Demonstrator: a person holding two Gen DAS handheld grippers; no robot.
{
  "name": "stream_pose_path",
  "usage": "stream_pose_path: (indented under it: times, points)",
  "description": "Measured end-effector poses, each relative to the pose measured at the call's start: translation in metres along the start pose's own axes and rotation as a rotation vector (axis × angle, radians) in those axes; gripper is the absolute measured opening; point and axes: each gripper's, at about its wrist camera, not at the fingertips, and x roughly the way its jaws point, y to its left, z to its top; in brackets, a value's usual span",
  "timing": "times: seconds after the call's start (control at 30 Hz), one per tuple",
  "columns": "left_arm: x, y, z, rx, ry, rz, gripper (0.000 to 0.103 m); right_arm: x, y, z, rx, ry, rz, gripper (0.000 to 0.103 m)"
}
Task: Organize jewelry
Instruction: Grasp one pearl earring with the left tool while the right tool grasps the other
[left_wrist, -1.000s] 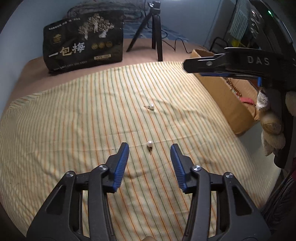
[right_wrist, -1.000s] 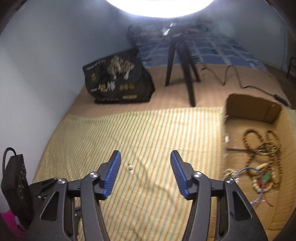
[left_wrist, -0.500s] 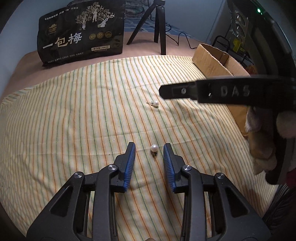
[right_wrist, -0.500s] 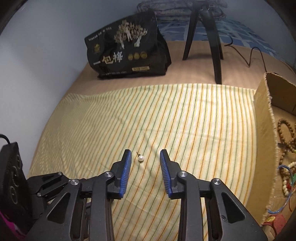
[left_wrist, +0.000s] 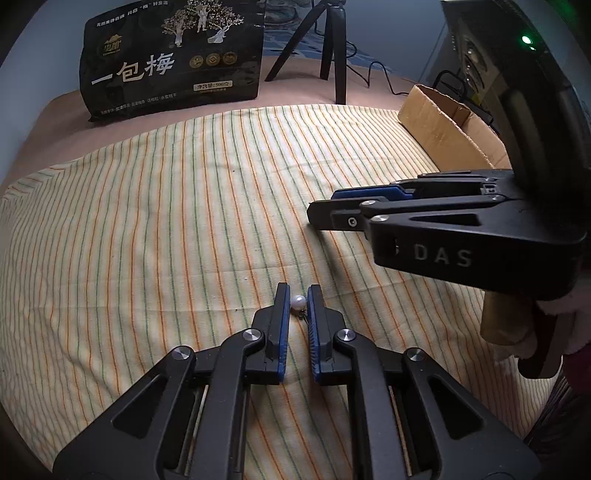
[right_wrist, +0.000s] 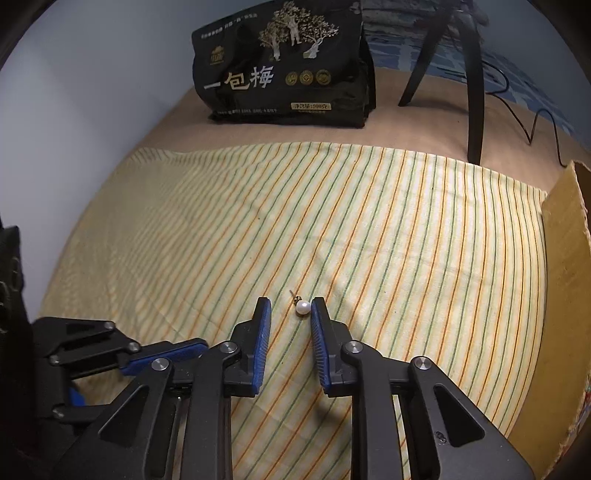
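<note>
Two pearl stud earrings lie on a striped cloth (left_wrist: 147, 221). My left gripper (left_wrist: 298, 293) is shut on one pearl earring (left_wrist: 298, 302), both blue pads against the bead, its post pointing back toward me. In the right wrist view the other pearl earring (right_wrist: 303, 307) sits between the tips of my right gripper (right_wrist: 291, 304). It touches the right pad, a gap remains at the left pad, and the jaws are closing. The right gripper (left_wrist: 325, 210) reaches in from the right in the left wrist view. The left gripper (right_wrist: 166, 352) shows at lower left.
A black snack bag (left_wrist: 173, 59) and a black tripod (left_wrist: 332, 48) stand beyond the cloth's far edge, with a cable trailing right. An open cardboard box (left_wrist: 443, 125) borders the cloth's right side; its wall (right_wrist: 565, 258) is close to my right gripper.
Both grippers have sunk toward the cloth and narrowed their jaws around an earring each. The left jaws closed onto their pearl. The right gripper now covers the second earring in the left view.
</note>
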Motion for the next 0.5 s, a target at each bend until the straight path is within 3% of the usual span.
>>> stream_pose_path:
  times: [0.5]
  points:
    - [-0.004,-0.001,-0.002,0.013,0.009,0.018,0.008,0.011,0.018,-0.003,-0.15,-0.007,-0.135,0.008]
